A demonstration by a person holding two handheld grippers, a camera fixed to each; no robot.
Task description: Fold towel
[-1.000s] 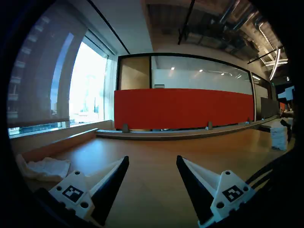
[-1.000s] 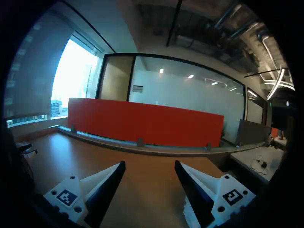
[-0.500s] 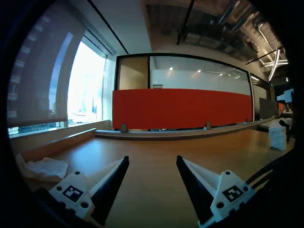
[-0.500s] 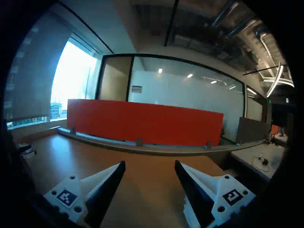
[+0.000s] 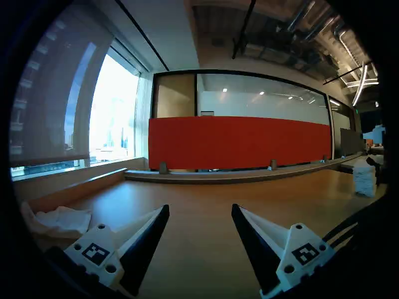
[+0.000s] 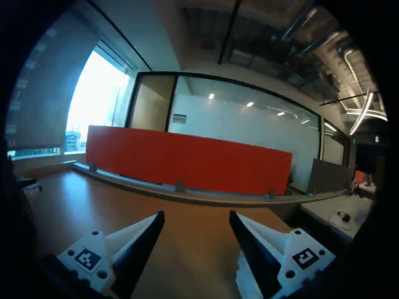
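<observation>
White and crumpled, the towel in the left gripper view lies on the table, low and left of the left gripper, whose fingers stand apart and empty. In the right gripper view, the right gripper fingers stand apart and empty. The left gripper is probably nearer the towel.

Ahead of the left claw a wooden tabletop runs to a red partition, with a glass wall above it — and a bright window off to that claw's left. Ahead of the right claw, off to its right, sits a white desk carrying a dark cable — ceiling pipes run overhead.
</observation>
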